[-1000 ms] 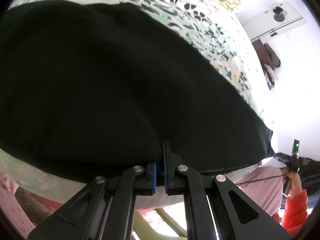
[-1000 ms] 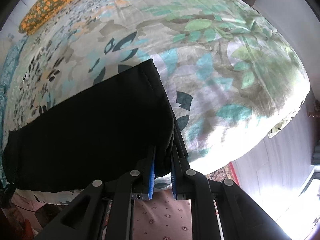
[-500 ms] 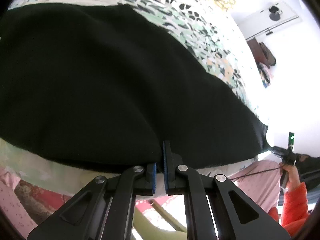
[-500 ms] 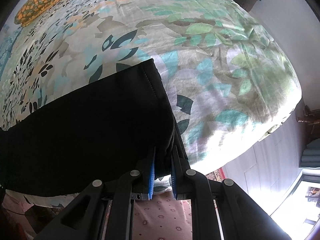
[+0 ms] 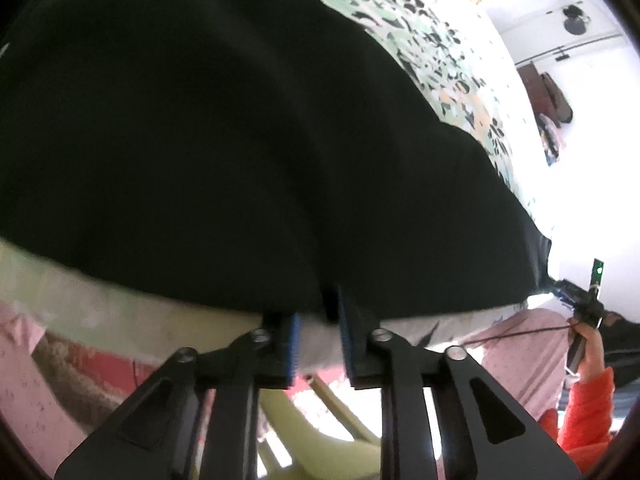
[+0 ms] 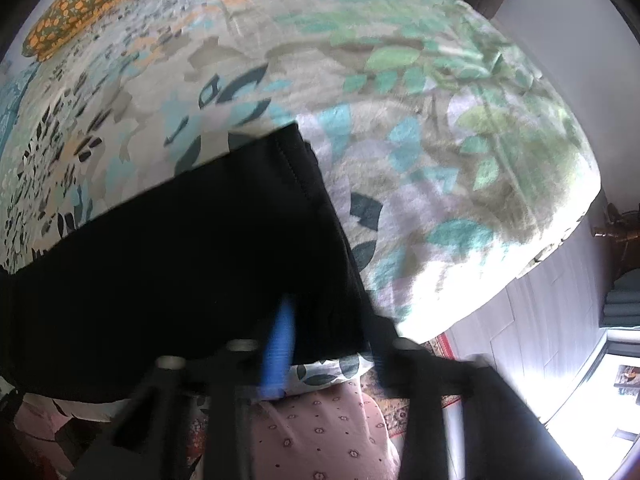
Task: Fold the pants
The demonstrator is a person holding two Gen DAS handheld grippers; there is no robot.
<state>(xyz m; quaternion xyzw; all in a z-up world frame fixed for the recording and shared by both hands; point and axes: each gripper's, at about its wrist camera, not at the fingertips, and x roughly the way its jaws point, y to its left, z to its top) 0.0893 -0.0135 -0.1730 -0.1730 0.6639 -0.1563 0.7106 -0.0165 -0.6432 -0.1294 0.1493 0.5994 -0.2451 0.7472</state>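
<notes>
Your black pants [image 5: 248,152] lie spread flat on the bed, on the leaf-print bedsheet [image 6: 420,152], running along the near edge of the mattress. In the right wrist view one stitched end of the pants [image 6: 192,264] sits near the bed's corner, with bare sheet beyond it.

Your left gripper [image 5: 318,322] is at the near edge of the pants with its jaws standing apart; a gap shows between the blue pads [image 5: 295,344], and the cloth edge hangs just over the fingertips. You cannot tell from this view whether the fabric touches either pad.

Your right gripper [image 6: 332,320] is blurred, but its jaws are parted wide, one blue pad [image 6: 278,348] lying over the black cloth and the other finger out by the stitched end. Nothing is pinched between them.

An orange-patterned pillow [image 6: 92,4] rests at the far side of the bed. In the left wrist view your right hand, in an orange sleeve [image 5: 588,408], shows at the far end of the pants.
</notes>
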